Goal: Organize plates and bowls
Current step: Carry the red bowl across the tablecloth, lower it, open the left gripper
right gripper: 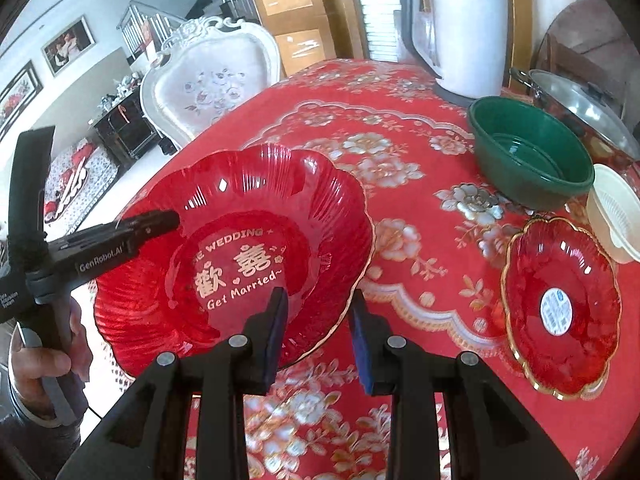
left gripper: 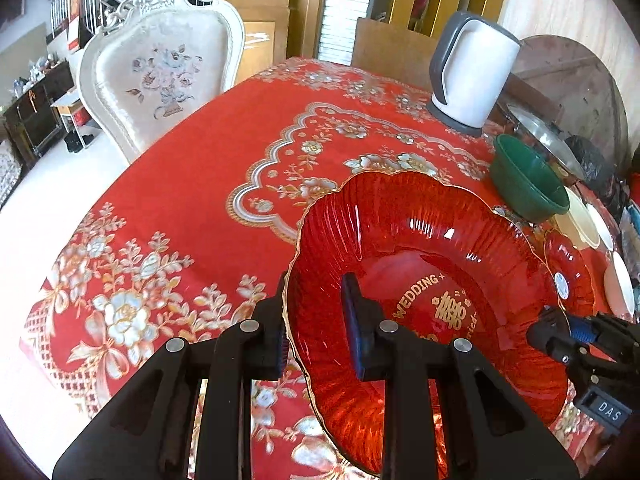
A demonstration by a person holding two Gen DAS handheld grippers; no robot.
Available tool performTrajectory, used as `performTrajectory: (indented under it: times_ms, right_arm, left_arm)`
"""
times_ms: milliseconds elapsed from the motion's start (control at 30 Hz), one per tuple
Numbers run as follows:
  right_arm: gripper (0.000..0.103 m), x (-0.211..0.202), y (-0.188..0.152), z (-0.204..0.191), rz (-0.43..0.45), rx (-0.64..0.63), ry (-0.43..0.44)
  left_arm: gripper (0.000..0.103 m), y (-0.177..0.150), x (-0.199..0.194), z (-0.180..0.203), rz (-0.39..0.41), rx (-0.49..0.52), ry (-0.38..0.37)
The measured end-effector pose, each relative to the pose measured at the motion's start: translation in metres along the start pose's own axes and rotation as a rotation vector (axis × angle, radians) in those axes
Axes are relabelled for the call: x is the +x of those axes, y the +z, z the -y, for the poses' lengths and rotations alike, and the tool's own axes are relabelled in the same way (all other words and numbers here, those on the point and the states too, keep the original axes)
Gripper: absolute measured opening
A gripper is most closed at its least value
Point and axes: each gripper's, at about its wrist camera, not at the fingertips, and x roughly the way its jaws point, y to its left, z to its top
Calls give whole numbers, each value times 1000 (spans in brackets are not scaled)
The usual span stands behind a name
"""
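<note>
Large red plate (right gripper: pixel 240 240) between both claws

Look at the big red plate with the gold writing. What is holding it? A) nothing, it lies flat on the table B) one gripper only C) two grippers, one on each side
C: the left gripper and the right gripper each pinch the rim of the big red plate on opposite sides.
</note>
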Motion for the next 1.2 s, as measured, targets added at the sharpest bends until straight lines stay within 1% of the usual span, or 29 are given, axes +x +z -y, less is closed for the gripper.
performTrajectory:
  times_ms: [200, 433, 600, 733, 800, 867, 933, 1000, 1033, 1100, 1133, 1167, 1200]
  right_arm:
    - [30, -3, -14, -8, 2, 9, 7]
    - [30, 6, -27, -12, -34, 16, 2]
    - [30, 17, -37, -13, -65, 22, 13]
    - [31, 22, -41, -16, -77, 13, 17]
    - [33, 23, -42, -17, -80, 16, 27]
    - [33, 21, -43, -18, -80, 15, 41]
    - [33, 20, -43, -19, -78, 21, 52]
    - [35, 20, -43, -19, -80, 24, 49]
    - [41, 21, -43, -18, -80, 29, 43]
    - [50, 22, -44, -12, -85, 64, 46]
    - [51, 21, -45, -9, -89, 82, 54]
    - [51, 20, -46, -6, -87, 105, 69]
    - [51, 18, -47, -4, -81, 119, 75]
  left_arm:
    - [23, -15, -1, -5, -13, -8, -7]
    - [23, -28, 9, -9, -40, -22, -3]
    - [23, -34, 15, -13, -53, -31, 6]
    - [23, -39, 17, -18, -44, -32, 16]
    - [23, -41, 19, -20, -41, -27, 26]
    - [23, -43, 22, -23, -37, -30, 33]
    - [23, -44, 21, -27, -29, -35, 18]
    - [23, -43, 19, -27, -15, -33, 23]
    - [25, -43, 18, -28, -9, -29, 32]
    - [37, -42, 16, -27, 0, -15, 59]
    - [48, -42, 15, -27, 3, -8, 62]
    - [52, -42, 15, -26, 8, -4, 65]
    - [52, -41, 12, -25, 16, -4, 67]
